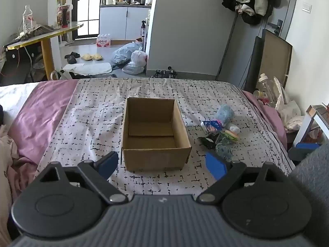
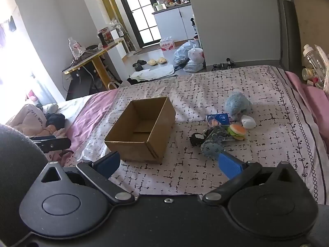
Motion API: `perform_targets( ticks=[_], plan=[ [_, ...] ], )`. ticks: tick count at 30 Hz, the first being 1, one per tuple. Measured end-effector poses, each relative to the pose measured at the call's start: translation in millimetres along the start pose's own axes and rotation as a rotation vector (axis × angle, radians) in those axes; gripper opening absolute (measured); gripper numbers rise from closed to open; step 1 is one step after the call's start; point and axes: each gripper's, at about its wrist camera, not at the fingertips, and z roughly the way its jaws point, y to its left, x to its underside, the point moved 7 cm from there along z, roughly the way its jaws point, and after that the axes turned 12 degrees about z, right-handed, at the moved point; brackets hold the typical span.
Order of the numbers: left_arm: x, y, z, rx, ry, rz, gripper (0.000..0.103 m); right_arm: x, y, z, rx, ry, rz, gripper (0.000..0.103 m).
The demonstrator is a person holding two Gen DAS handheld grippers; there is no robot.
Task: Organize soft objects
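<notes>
An open, empty cardboard box (image 1: pixel 155 138) sits on the patterned bedspread (image 1: pixel 92 123); it also shows in the right wrist view (image 2: pixel 141 129). To its right lies a pile of soft things: a fluffy blue toy (image 2: pixel 237 104), a blue packet (image 2: pixel 218 119), a white pouch (image 2: pixel 248 121), a plush burger (image 2: pixel 237 131), a black item (image 2: pixel 196 139) and a grey-blue plush roll (image 2: pixel 212 144). The pile shows in the left wrist view too (image 1: pixel 223 127). My left gripper (image 1: pixel 162 165) is open and empty before the box. My right gripper (image 2: pixel 168 164) is open and empty near the roll.
A pink quilt (image 1: pixel 37 111) and white bedding lie at the bed's left side. Bottles and bags (image 2: pixel 314 65) crowd the right bedside. Beyond the bed's foot are a yellow table (image 1: pixel 43 35), slippers and plastic bags (image 1: pixel 131 57) on the floor.
</notes>
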Motion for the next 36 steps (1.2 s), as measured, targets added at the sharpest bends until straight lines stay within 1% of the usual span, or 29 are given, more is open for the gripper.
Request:
perform_targets(
  ticks=[1,2,7,8,10,18,20,36],
  plan=[
    [0,-1,0,-0.003,0.001,0.005,0.091,0,0,1,0.003,0.000,-0.002,0.103],
    [3,1,0,0.006,-0.003,-0.014,0.091,-1,-1,2,0.005,0.001,-0.003,0.103],
    [4,1,-4,0.004,-0.008,-0.001,0.091,-1,0,4,0.004,-0.002,-0.007,0.103],
    [5,1,-4,0.004,-0.008,0.000,0.091,-2,1,-1,0.003,-0.002,-0.008,0.103],
    [7,0,1,0.003,-0.003,-0.012,0.091,-3,0,-3,0.005,-0.003,-0.010,0.103],
    [14,-2,-2,0.001,-0.012,-0.007,0.091,-3,0,-2,0.006,-0.006,-0.010,0.103],
    [3,1,3,0.007,-0.001,-0.009,0.091,-4,0,-1,0.007,-0.009,-0.013,0.103],
    [3,1,4,-0.005,-0.003,0.002,0.091,-8,0,-5,0.015,-0.009,-0.018,0.103]
  ],
)
